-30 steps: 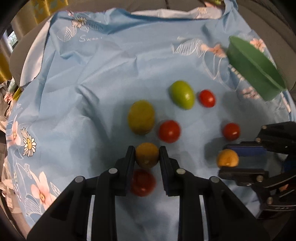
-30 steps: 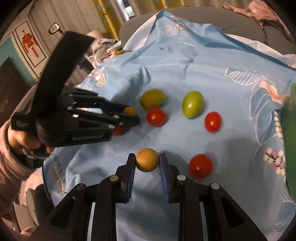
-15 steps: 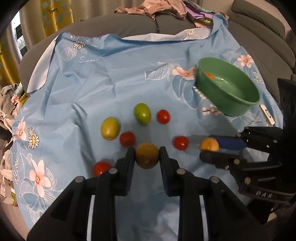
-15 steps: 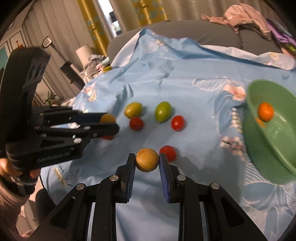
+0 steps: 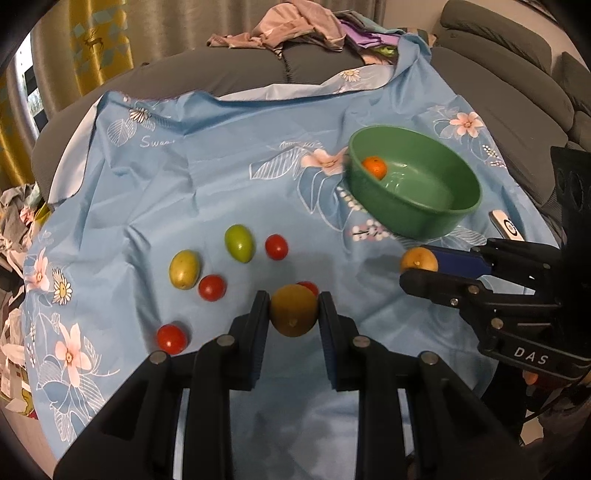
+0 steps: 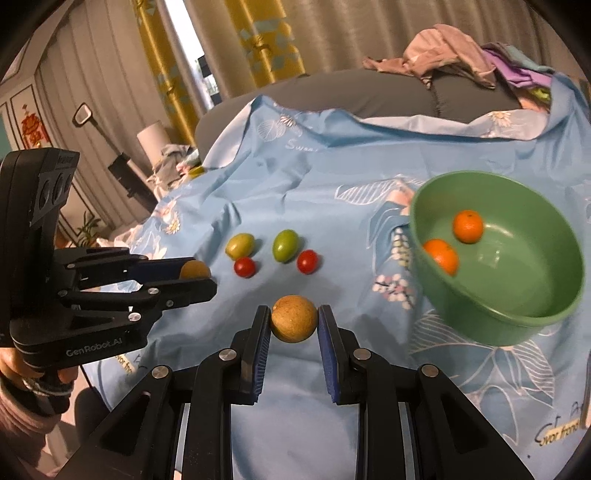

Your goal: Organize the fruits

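Observation:
My left gripper [image 5: 293,314] is shut on a brownish-yellow round fruit [image 5: 293,310], held above the blue flowered cloth [image 5: 221,177]. My right gripper [image 6: 293,319] is shut on a tan round fruit [image 6: 293,323], also lifted off the cloth. Each gripper shows in the other's view: the right gripper [image 5: 419,267] at the right edge, the left gripper [image 6: 195,277] at the left. A green bowl [image 6: 517,317] stands to the right with two oranges [image 6: 468,226] inside. On the cloth lie a green fruit [image 5: 239,243], a yellow-green fruit [image 5: 184,268] and several red tomatoes [image 5: 212,288].
A grey sofa [image 5: 240,74] lies under the cloth, with a heap of clothes [image 5: 295,26] at the back. A small white device [image 5: 506,225] rests right of the bowl. A hand and sleeve [image 6: 33,387] hold the left gripper. Curtains [image 6: 258,44] hang behind.
Both grippers have risen and pulled back with their fruits. The bowl has come fully into both views and the loose fruits look smaller and farther.

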`<state>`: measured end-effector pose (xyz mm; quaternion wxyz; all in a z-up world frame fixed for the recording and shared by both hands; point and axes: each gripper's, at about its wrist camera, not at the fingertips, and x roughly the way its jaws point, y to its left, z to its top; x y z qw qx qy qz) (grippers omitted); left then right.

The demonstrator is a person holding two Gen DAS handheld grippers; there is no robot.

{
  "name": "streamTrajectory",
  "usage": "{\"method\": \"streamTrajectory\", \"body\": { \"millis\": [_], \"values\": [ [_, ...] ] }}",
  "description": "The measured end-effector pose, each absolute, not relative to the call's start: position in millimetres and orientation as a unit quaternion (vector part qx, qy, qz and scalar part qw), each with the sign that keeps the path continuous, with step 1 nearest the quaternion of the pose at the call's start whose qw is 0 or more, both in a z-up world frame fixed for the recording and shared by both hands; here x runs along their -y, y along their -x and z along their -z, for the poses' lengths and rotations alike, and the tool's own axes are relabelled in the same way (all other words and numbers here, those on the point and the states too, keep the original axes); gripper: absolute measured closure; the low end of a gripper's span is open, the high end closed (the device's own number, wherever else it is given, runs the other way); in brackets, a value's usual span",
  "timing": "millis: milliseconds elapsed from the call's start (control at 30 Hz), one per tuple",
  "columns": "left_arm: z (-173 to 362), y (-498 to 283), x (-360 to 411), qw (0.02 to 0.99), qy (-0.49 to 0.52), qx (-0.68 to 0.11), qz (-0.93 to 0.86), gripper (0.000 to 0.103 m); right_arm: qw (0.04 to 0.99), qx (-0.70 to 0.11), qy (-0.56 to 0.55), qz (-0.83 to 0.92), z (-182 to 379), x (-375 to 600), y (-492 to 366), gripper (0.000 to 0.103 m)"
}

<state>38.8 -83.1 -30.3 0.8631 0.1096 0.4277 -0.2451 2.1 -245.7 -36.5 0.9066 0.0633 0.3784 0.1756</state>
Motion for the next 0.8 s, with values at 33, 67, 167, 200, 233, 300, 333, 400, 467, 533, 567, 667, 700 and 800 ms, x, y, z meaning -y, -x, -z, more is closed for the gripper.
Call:
{"method": "streamTrajectory", "body": {
  "millis": [33, 67, 167, 200, 233, 300, 333, 400, 467, 533, 567, 667, 700, 800],
  "values": [
    [29, -38, 86, 0.864, -0.111, -0.426, 0.245, 0.076, 0.908, -0.377, -0.065, -0.173, 36, 249, -1, 0.076],
    [27, -39, 87, 0.864, -0.112, -0.424, 0.247, 0.077, 0.909, -0.374, -0.068, -0.17, 35, 251, 0, 0.076],
    [22, -39, 93, 0.866, -0.112, -0.417, 0.252, 0.077, 0.913, -0.368, -0.073, -0.163, 33, 259, 2, 0.076],
    [20, -40, 96, 0.867, -0.112, -0.413, 0.256, 0.077, 0.914, -0.366, -0.075, -0.161, 32, 262, 3, 0.076],
    [19, -40, 99, 0.867, -0.113, -0.412, 0.259, 0.077, 0.915, -0.363, -0.077, -0.158, 31, 265, 3, 0.076],
    [18, -42, 103, 0.867, -0.114, -0.407, 0.263, 0.077, 0.917, -0.36, -0.081, -0.153, 31, 270, 4, 0.076],
    [20, -45, 104, 0.866, -0.112, -0.411, 0.261, 0.077, 0.917, -0.359, -0.084, -0.15, 31, 273, 3, 0.076],
    [25, -51, 101, 0.865, -0.108, -0.417, 0.258, 0.076, 0.918, -0.359, -0.088, -0.147, 32, 277, 4, 0.076],
    [32, -55, 95, 0.867, -0.108, -0.418, 0.25, 0.076, 0.917, -0.361, -0.09, -0.146, 34, 280, 3, 0.076],
    [46, -61, 88, 0.858, -0.103, -0.437, 0.25, 0.075, 0.915, -0.363, -0.092, -0.148, 37, 280, 2, 0.076],
    [53, -63, 86, 0.854, -0.103, -0.445, 0.249, 0.073, 0.914, -0.364, -0.093, -0.15, 38, 280, 0, 0.076],
    [77, -68, 75, 0.846, -0.097, -0.468, 0.236, 0.061, 0.91, -0.371, -0.094, -0.158, 44, 275, -4, 0.076],
    [82, -70, 73, 0.845, -0.092, -0.472, 0.235, 0.06, 0.909, -0.374, -0.093, -0.161, 46, 273, -5, 0.076],
    [98, -78, 67, 0.846, -0.101, -0.476, 0.218, 0.06, 0.904, -0.383, -0.091, -0.169, 53, 267, -10, 0.076]
  ]
}}
